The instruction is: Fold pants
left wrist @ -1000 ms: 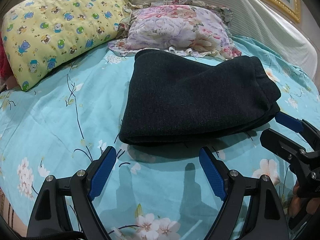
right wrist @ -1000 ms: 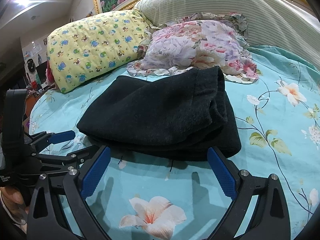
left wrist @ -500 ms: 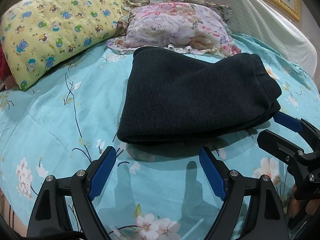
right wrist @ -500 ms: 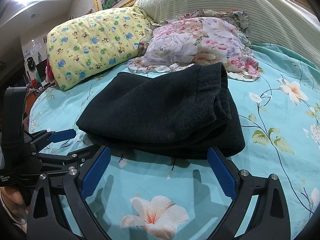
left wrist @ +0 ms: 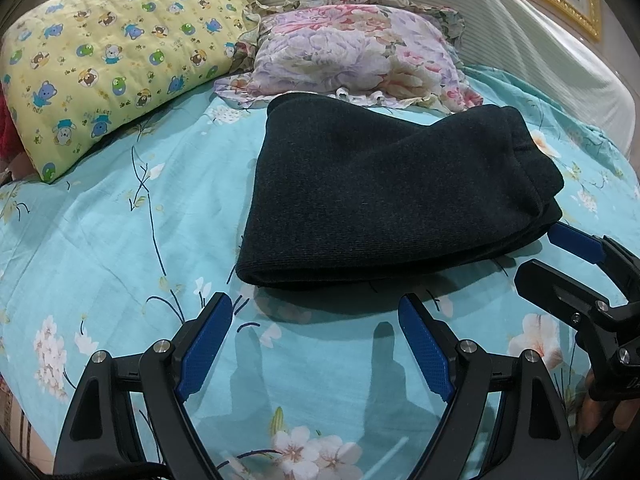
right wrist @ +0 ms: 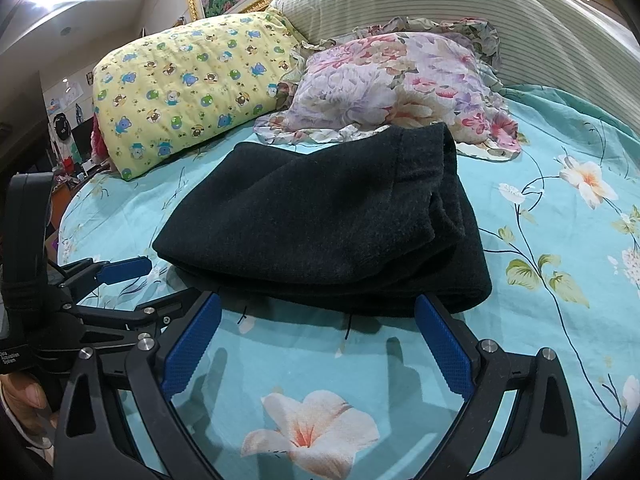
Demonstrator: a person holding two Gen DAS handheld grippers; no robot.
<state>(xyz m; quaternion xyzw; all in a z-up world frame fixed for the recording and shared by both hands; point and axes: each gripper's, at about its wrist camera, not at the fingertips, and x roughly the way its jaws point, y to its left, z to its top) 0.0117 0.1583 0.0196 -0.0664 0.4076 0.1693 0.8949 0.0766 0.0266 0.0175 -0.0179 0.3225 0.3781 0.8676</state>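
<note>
The dark knit pants [left wrist: 384, 196] lie folded in a thick stack on the teal floral bedsheet [left wrist: 120, 240]; they also show in the right wrist view [right wrist: 320, 224]. My left gripper [left wrist: 316, 312] is open and empty, just short of the stack's near edge. My right gripper [right wrist: 316, 308] is open and empty, close to the stack's near edge on the right side. Each gripper shows in the other's view: the right one at the right edge [left wrist: 560, 256], the left one at the left edge [right wrist: 120, 276].
A yellow cartoon-print pillow [left wrist: 100, 68] and a floral pillow [left wrist: 352, 56] lie behind the pants. A striped padded headboard [left wrist: 520, 40] curves behind them. The bed's edge drops off at the lower left [left wrist: 16, 420].
Both grippers have eased slightly toward the pants, which look a little larger and lower in both views. The pants have not moved.
</note>
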